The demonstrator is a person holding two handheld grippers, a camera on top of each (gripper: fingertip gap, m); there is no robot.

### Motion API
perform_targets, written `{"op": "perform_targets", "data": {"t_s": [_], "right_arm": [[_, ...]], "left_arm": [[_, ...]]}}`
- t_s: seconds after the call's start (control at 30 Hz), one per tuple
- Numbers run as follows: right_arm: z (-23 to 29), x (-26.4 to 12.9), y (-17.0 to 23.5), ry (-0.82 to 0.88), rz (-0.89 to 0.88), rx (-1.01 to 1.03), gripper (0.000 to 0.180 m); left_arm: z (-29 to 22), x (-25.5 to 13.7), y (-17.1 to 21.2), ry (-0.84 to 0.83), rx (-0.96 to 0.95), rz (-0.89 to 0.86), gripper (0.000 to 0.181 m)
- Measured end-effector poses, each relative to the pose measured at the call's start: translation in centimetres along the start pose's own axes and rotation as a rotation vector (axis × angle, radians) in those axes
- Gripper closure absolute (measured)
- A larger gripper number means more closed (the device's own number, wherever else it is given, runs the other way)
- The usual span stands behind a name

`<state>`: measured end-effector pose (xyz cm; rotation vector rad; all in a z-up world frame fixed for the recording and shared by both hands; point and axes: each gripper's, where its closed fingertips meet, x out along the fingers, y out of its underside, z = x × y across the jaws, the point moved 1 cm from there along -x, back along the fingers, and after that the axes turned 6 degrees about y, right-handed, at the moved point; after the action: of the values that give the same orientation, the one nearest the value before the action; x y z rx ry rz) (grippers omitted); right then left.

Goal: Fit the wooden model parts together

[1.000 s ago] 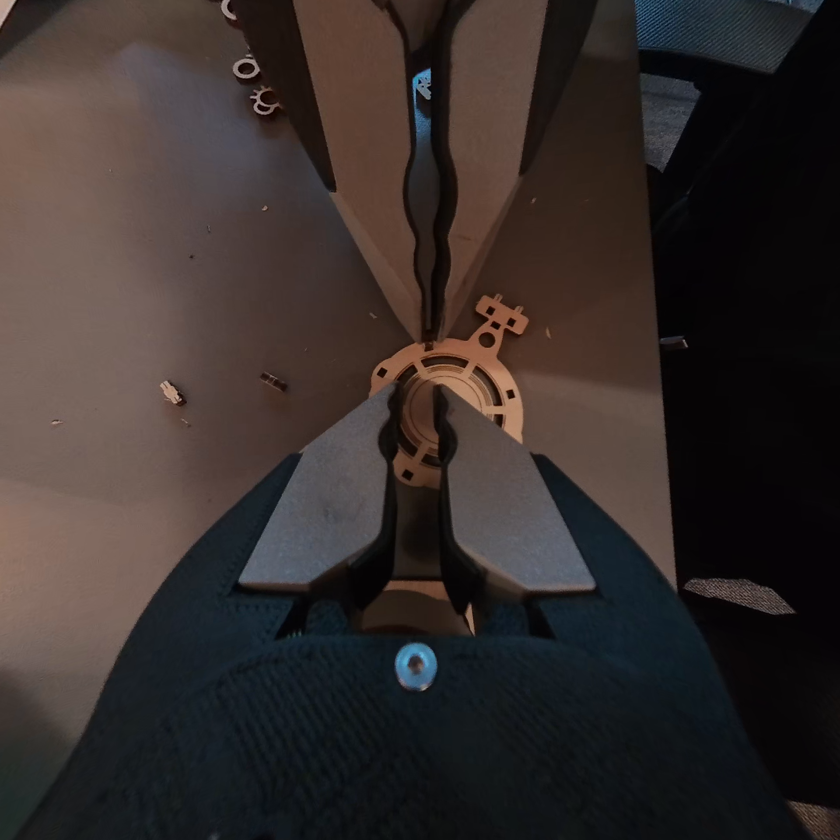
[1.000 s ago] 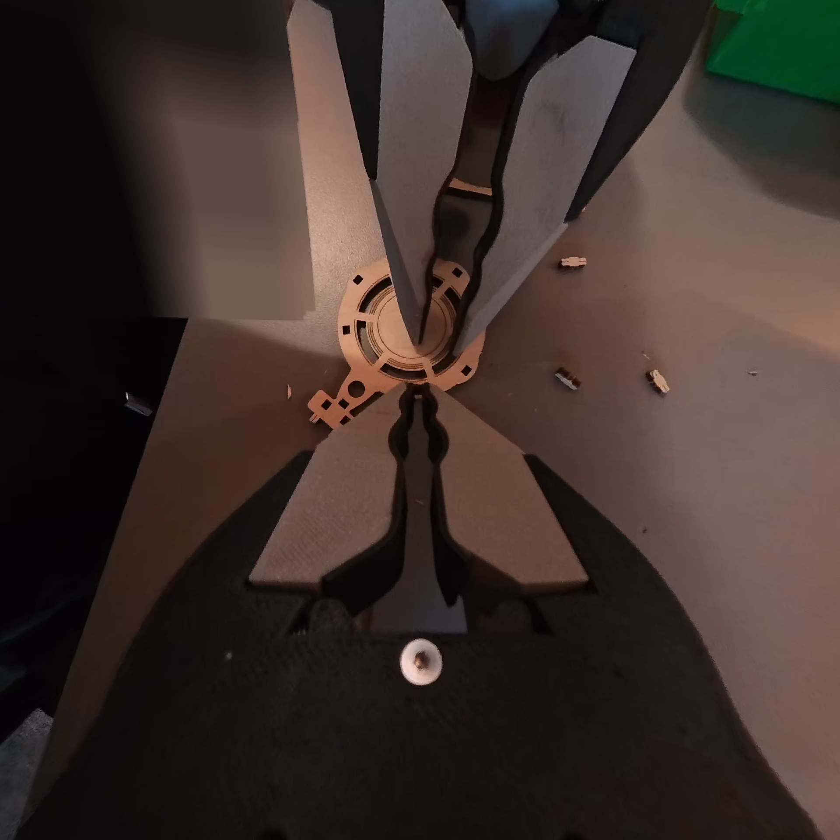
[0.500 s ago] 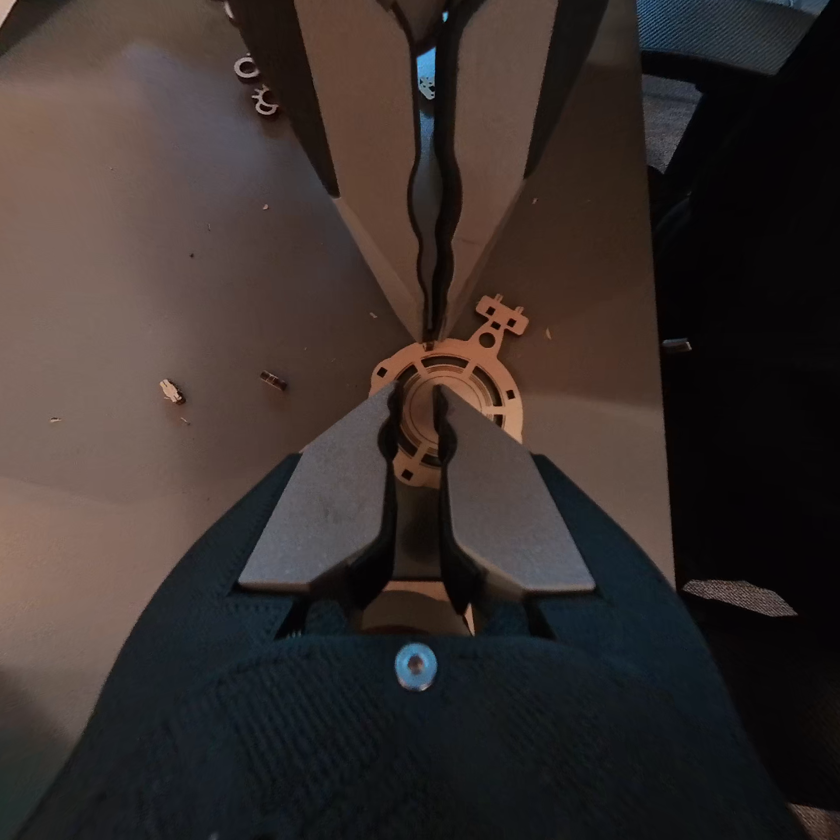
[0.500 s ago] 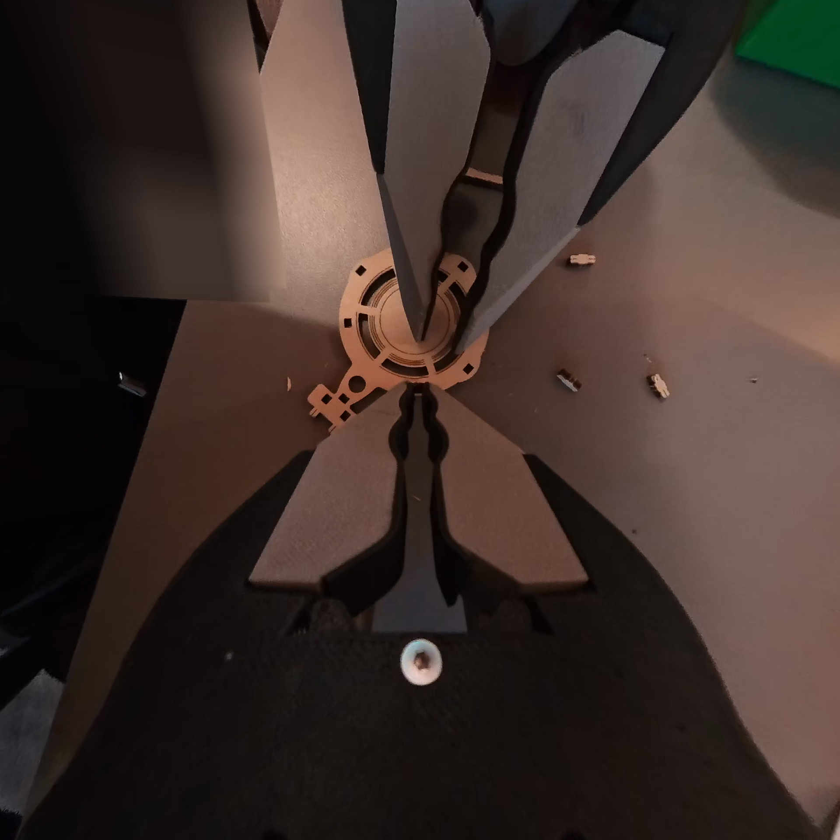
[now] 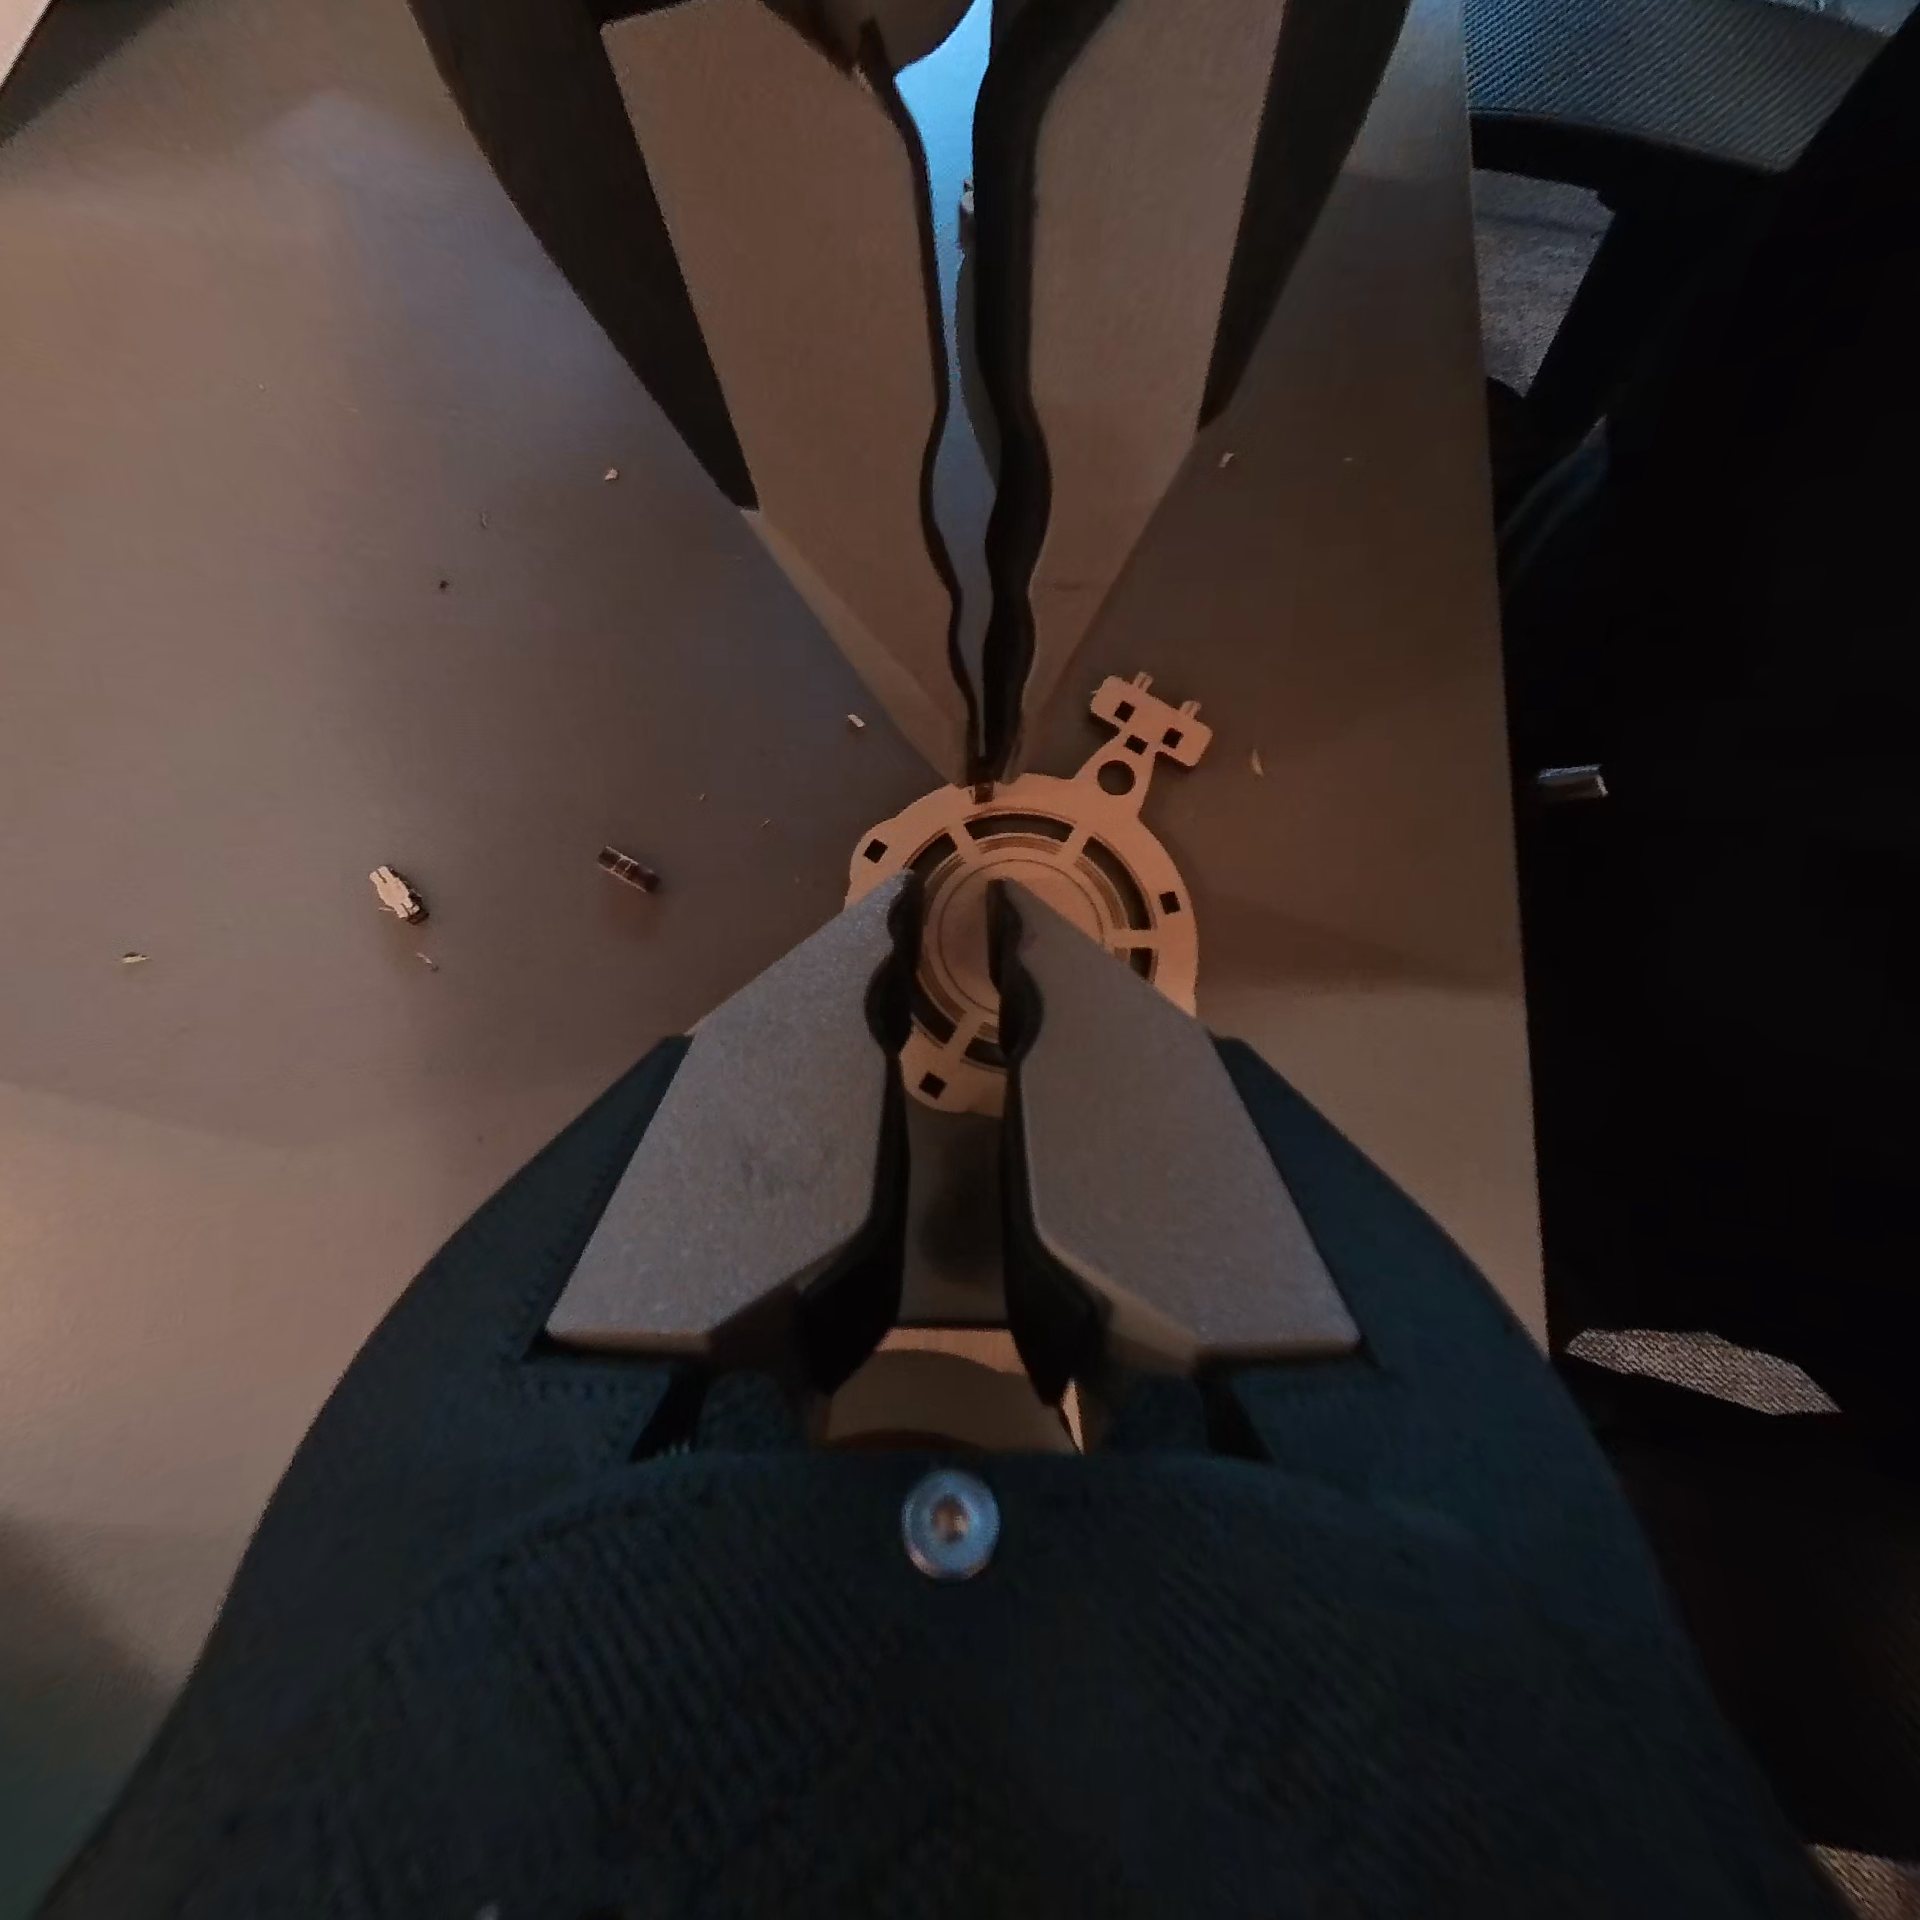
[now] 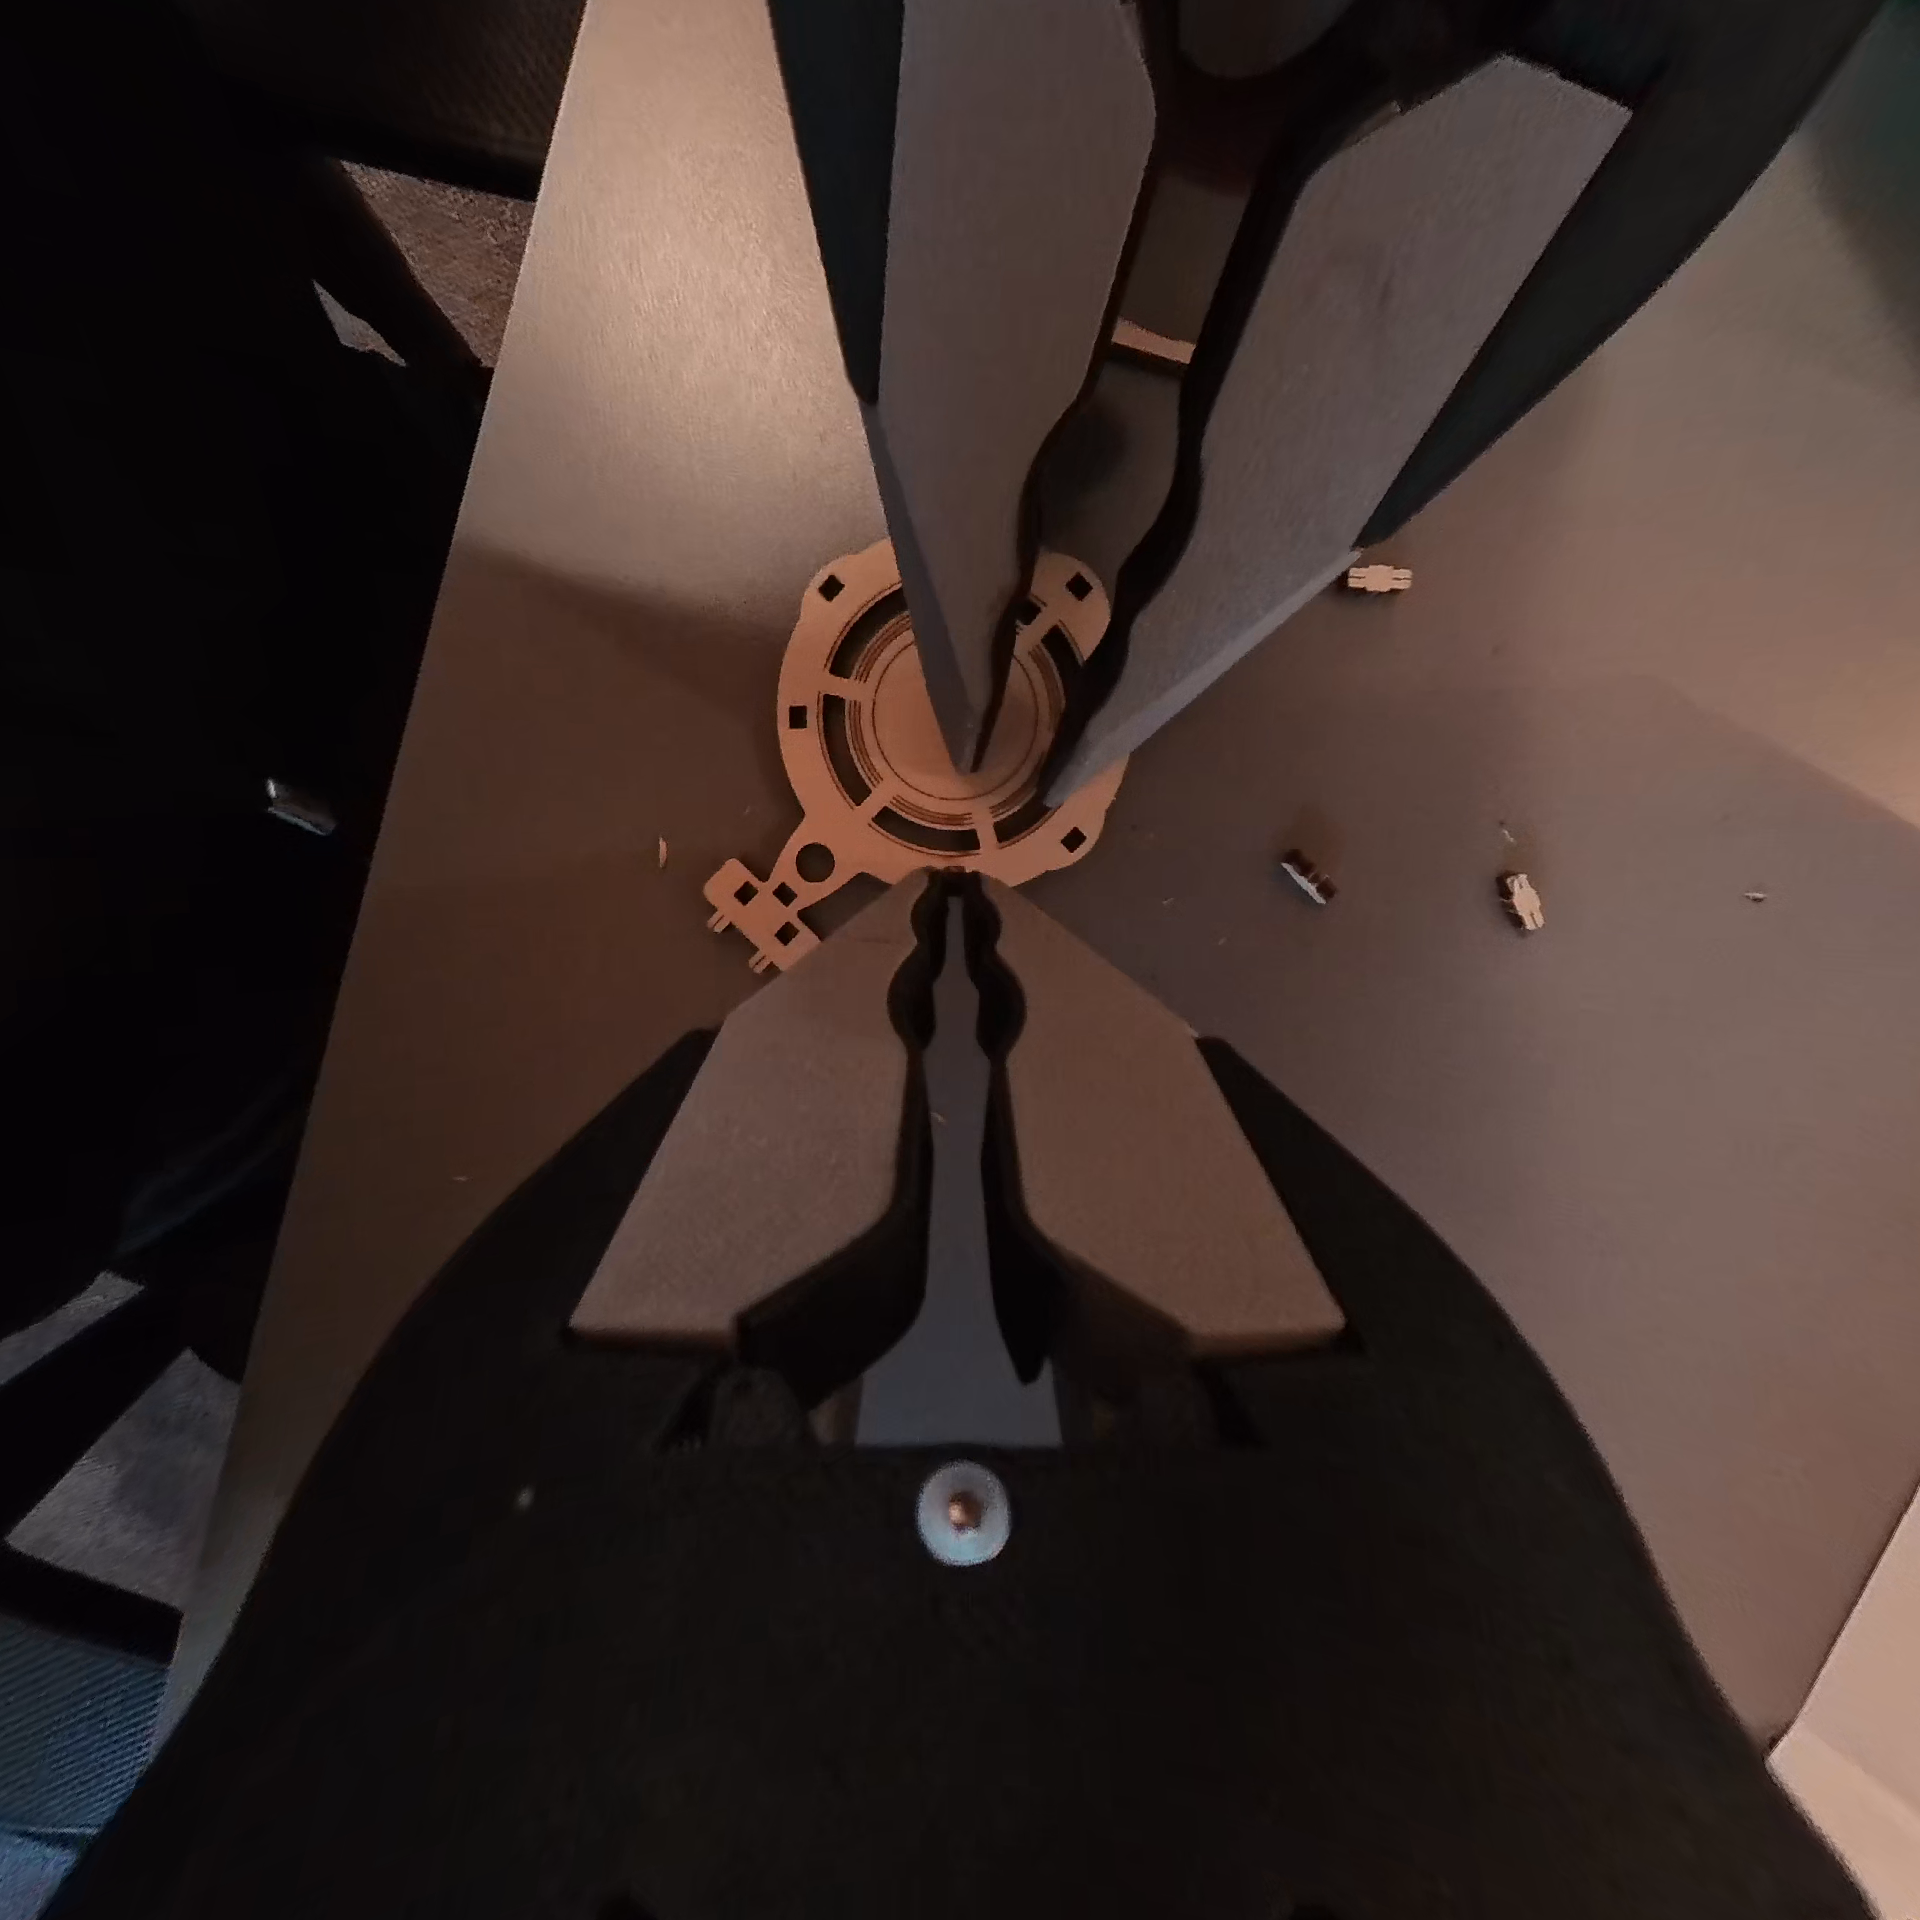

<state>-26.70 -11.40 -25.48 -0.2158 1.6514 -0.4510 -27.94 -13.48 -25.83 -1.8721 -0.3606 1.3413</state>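
A flat round wooden ring part (image 5: 1127, 831) with square holes and a small tab (image 5: 1148, 727) lies on the grey table (image 5: 312, 623). My left gripper (image 5: 953, 891) is slightly open and empty, with its fingertips pressed on the ring's inner disc. My right gripper (image 5: 982, 774) comes in from the far side. In the right wrist view the right gripper (image 6: 953, 878) is shut at the near rim of the ring (image 6: 821, 769), with a tiny dark peg just showing between its tips. The left gripper (image 6: 1010, 781) stands on the ring's centre there.
Loose small pegs lie on the table: a pale one (image 5: 398, 894) and a dark one (image 5: 629, 871), also seen in the right wrist view (image 6: 1519, 899) (image 6: 1309, 873) with a third (image 6: 1379, 579). The table edge (image 5: 1507, 935) runs close beside the ring, with a dark chair beyond. Only a small space, under 4 cm, lies between the two pairs of fingers.
The right gripper has tilted and drawn closer while its tips stay on the ring's rim. The ring and the left gripper have not moved.
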Motion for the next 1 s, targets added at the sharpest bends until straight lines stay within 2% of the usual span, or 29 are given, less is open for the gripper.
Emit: {"op": "perform_targets", "data": {"t_s": [0.3, 0.7, 1.0], "right_arm": [[-0.01, 0.04, 0.05, -0.019, 0.086, -0.027, 0.180], [0.05, 0.21, -0.27, 0.003, 0.117, -0.045, 0.180], [0.02, 0.28, -0.40, -0.015, 0.126, -0.018, 0.180]], "left_arm": [[0.03, 0.01, 0.00, 0.001, -0.007, -0.001, 0.171], [0.39, -0.05, 0.01, -0.022, -0.026, -0.006, 0.181], [0.39, -0.12, 0.08, -0.019, -0.047, -0.010, 0.181]]}}
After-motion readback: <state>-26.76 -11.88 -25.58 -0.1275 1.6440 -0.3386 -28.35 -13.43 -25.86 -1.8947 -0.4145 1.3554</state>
